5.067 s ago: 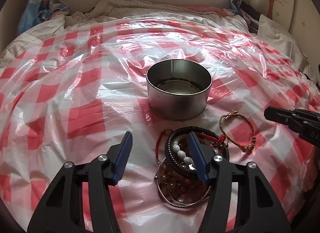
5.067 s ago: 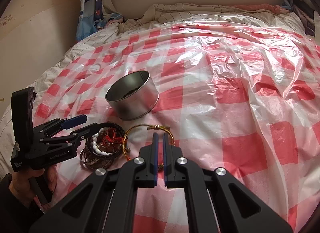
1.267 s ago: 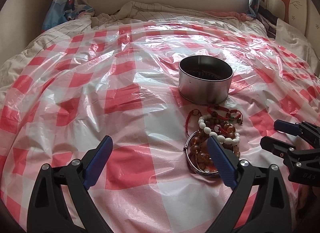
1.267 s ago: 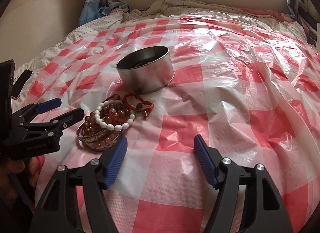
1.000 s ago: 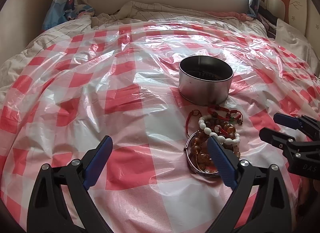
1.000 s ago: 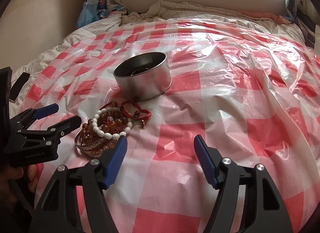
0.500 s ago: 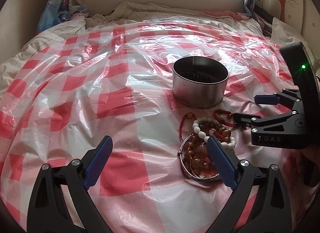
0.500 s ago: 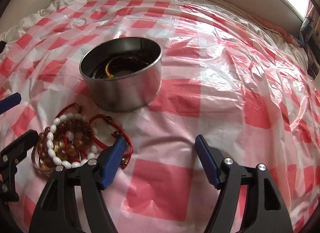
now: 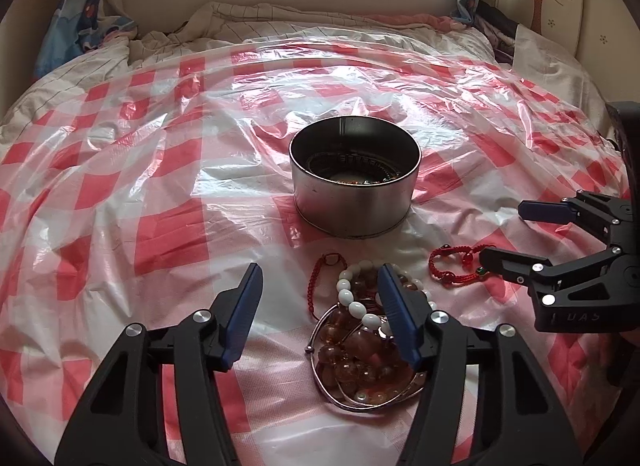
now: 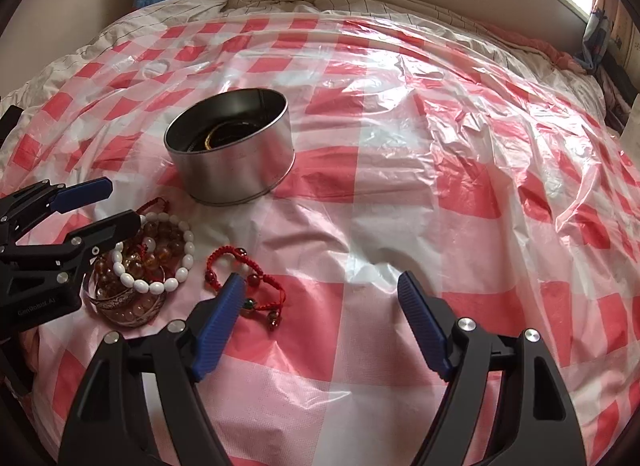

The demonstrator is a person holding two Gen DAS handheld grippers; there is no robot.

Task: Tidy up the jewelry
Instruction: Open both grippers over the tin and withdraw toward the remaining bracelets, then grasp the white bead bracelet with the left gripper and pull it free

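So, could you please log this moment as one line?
left tool open over bead pile | right tool open near red bracelet | tin partly filled

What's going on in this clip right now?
A person with a gripper in each hand is sorting bracelets on a bed covered by a red-checked plastic sheet. The round metal tin already holds some pieces. Both grippers are open and empty: the left gripper hovers over the pile with the white bead bracelet, and the right gripper sits beside the red cord bracelet, which lies apart from the pile.
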